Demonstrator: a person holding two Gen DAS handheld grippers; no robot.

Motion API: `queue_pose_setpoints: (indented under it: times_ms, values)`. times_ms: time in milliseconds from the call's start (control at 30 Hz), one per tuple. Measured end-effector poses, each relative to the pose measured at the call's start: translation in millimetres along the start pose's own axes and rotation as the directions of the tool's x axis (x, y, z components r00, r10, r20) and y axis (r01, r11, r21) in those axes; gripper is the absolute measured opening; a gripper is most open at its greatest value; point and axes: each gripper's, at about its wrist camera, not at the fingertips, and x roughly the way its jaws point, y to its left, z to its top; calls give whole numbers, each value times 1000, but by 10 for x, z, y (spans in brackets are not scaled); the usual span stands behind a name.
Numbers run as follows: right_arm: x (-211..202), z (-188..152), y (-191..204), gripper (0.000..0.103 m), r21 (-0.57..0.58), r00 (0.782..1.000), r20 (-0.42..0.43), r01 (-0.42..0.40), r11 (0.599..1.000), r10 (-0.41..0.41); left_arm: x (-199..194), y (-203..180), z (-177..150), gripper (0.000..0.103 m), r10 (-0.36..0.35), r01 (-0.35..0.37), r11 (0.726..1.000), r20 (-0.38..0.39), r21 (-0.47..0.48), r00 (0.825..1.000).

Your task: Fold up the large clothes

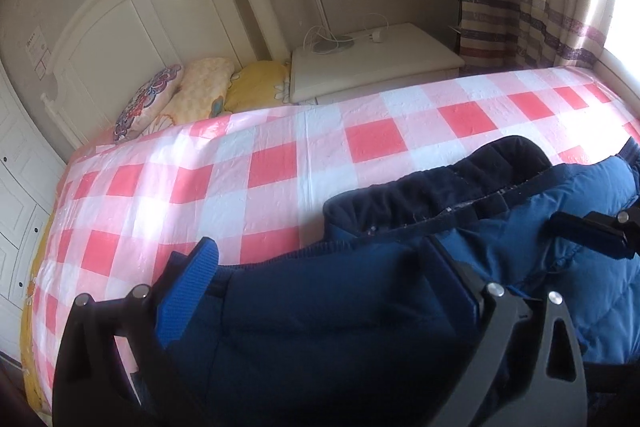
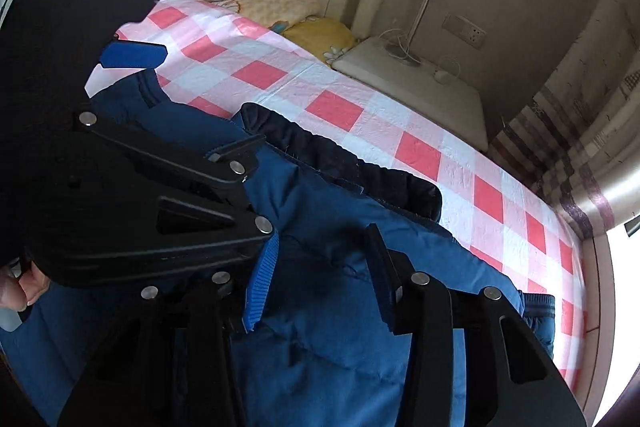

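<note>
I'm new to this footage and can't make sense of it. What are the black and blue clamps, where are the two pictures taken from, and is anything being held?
No robot here: a person holds a hand gripper in each hand, each with a fisheye camera looking along its two fingers. One picture is from the left gripper, the other from the right gripper. A blue padded jacket lies on a bed with a red-and-white checked cover; pillows are by the headboard. Both grippers stand open above the jacket, so nothing is held. A hand shows at the right view's edge.
</note>
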Motion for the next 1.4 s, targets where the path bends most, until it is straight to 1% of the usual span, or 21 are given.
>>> queue_pose_setpoints:
  times_ms: [67,133,167,200,267,367,433,467,500,533,600,667,767,833,967,1133,1200,1267,1333,1367,1400]
  values:
    - [109,-23,-150,40,41,1000,-14,-18,999,18,166,28,-55,102,-18,18,1000,-39,-14,999]
    - [143,-73,-334,39,109,997,-9,-80,991,81,303,78,-121,102,-62,60,997,-57,-40,996]
    - [121,-100,-441,37,138,996,0,-88,987,88,323,111,-128,102,-78,75,995,-56,-58,995]
    - [93,-131,-549,36,154,999,2,-50,987,51,328,140,-127,102,-83,80,995,-51,-60,995]
    - [65,-219,-821,37,187,999,-16,40,982,-38,304,156,-105,102,-57,57,998,-34,-11,998]
    - [61,-487,-1320,39,282,994,-46,107,953,-98,255,205,-86,102,-10,10,998,-6,56,1000]
    - [58,-694,-1590,48,330,989,-43,149,932,-143,218,314,-90,102,88,-90,994,27,60,996]
    - [76,-804,-1714,48,367,991,-37,136,920,-132,216,405,-97,102,132,-133,990,34,36,991]
    - [95,-904,-1822,48,418,996,-18,90,904,-91,244,521,-109,102,150,-150,989,28,-3,988]
    - [104,-980,-1896,48,463,998,8,49,885,-59,312,645,-122,102,139,-139,989,-1,-54,990]
    - [118,-1018,-1909,48,485,998,27,36,874,-56,495,822,-153,102,75,-86,987,-88,-137,993]
    - [144,-994,-1874,48,476,997,24,55,878,-75,588,885,-166,102,29,-49,985,-123,-167,992]
    - [172,-1006,-1892,49,484,998,28,40,874,-61,626,907,-194,102,7,-32,983,-134,-183,991]
    - [188,-1030,-1925,49,501,999,37,13,865,-37,673,966,-224,102,-43,9,975,-145,-223,988]
    - [200,-1052,-1947,50,521,999,47,-12,853,-15,789,1156,-297,102,-169,107,935,-160,-337,972]
    - [210,-1048,-1950,50,522,999,43,-10,853,-15,809,1261,-331,102,-238,169,902,-131,-398,962]
    - [217,-1018,-1915,51,504,999,27,14,863,-32,804,1265,-323,102,-240,169,899,-131,-403,962]
    - [211,-960,-1872,53,472,998,-8,54,880,-57,762,1236,-295,101,-223,156,909,-133,-387,966]
    - [93,-836,-1752,64,415,981,-71,192,889,-179,556,1180,-239,101,-118,77,938,-104,-338,988]
    - [-40,-766,-1652,65,402,978,-57,206,892,-201,396,1130,-214,101,-64,40,952,-71,-304,995]
    - [-208,-703,-1528,65,398,987,8,146,906,-163,206,1063,-194,101,-48,40,961,-24,-272,999]
